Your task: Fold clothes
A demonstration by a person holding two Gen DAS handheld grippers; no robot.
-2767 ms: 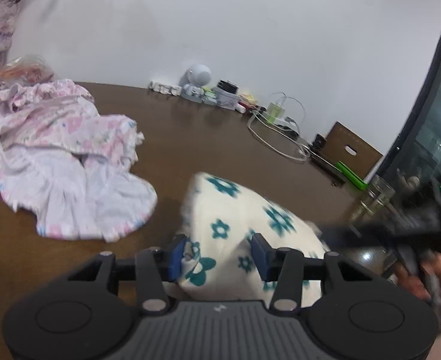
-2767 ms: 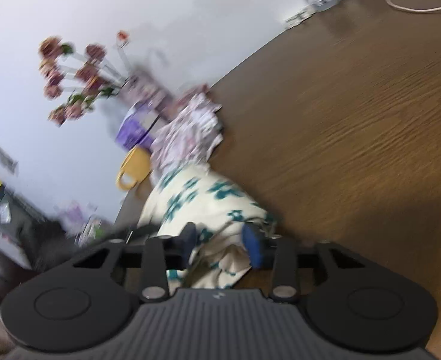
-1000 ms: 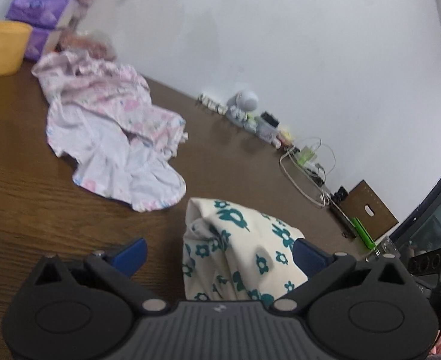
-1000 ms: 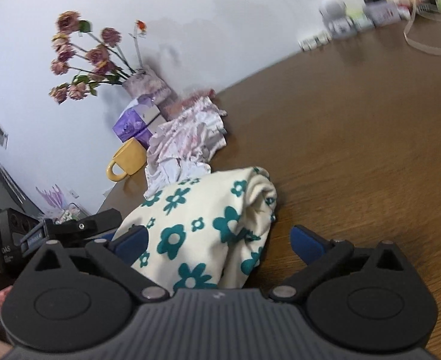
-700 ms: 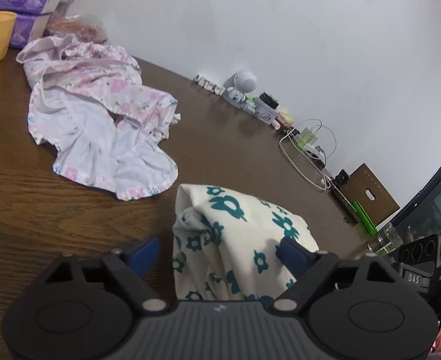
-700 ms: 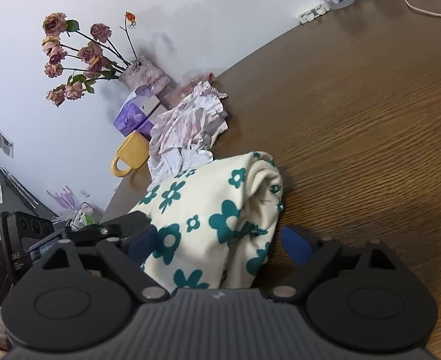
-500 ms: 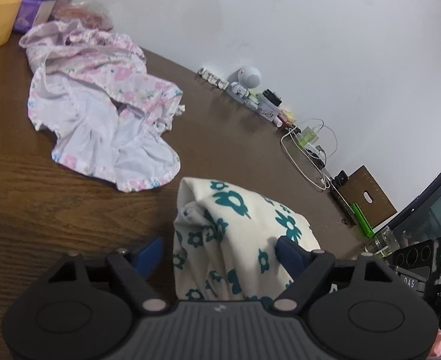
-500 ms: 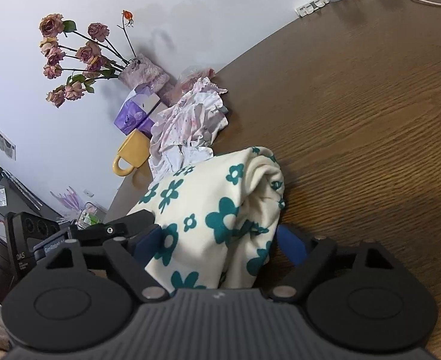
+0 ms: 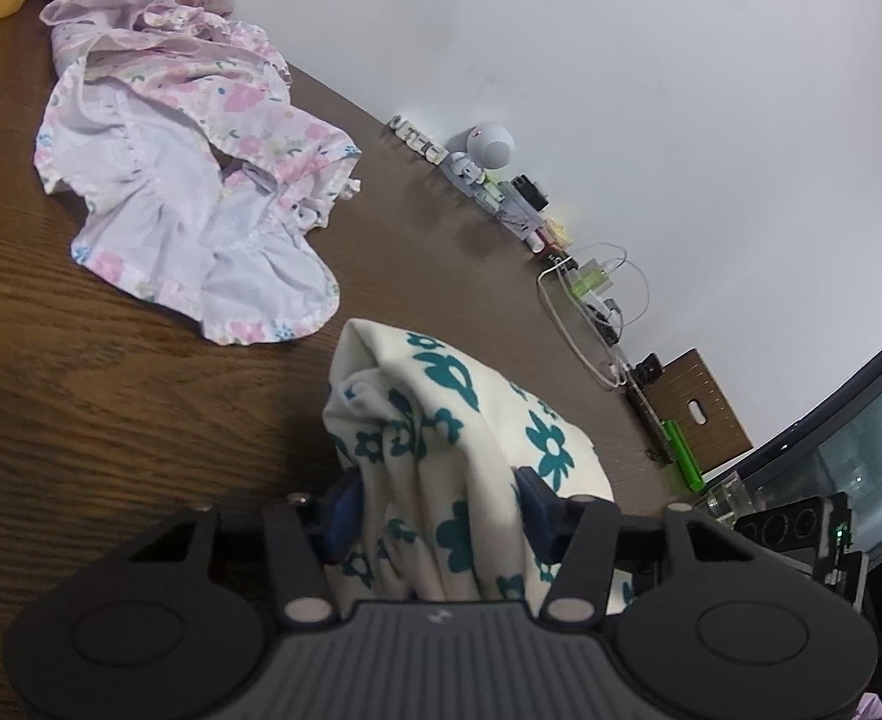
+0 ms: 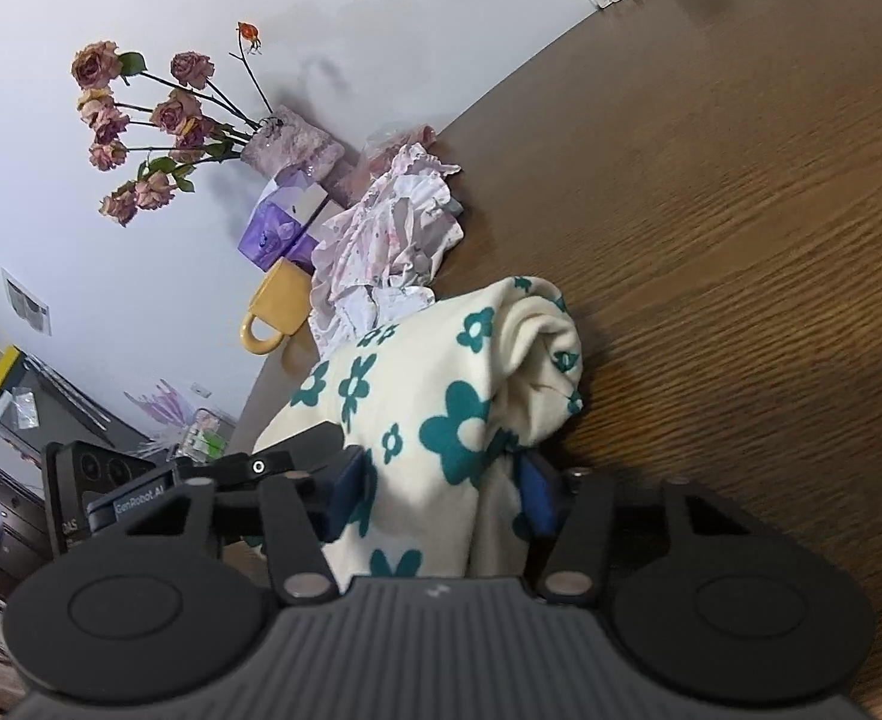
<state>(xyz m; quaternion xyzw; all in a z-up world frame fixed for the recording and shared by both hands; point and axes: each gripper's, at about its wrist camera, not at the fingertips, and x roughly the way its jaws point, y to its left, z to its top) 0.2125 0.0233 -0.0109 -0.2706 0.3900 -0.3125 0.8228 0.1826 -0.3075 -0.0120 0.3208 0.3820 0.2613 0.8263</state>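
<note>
Both grippers pinched opposite ends of the cream garment with teal flower print [image 9: 441, 420], bunched on the brown wooden table [image 9: 81, 420].

Left gripper [image 9: 438, 507]: blue pads pressed into the cloth on both sides, fabric bulging up between them. Right gripper [image 10: 444, 495]: same, pads tight against the other end of the bundle [image 10: 441, 396]; the left unit showed just beyond it in the right wrist view. The garment sat near the table's near edge, folded over in a rounded roll. The crumpled pink-and-white floral garment [image 9: 189, 162] lay apart from it, towards the table's far-left corner, next to the yellow mug [image 10: 276, 312], purple tissue box [image 10: 282, 228] and vase of dried roses [image 10: 285, 144]. Small gadgets and white cables [image 9: 585, 282] lined the table's wall-side edge.
</note>
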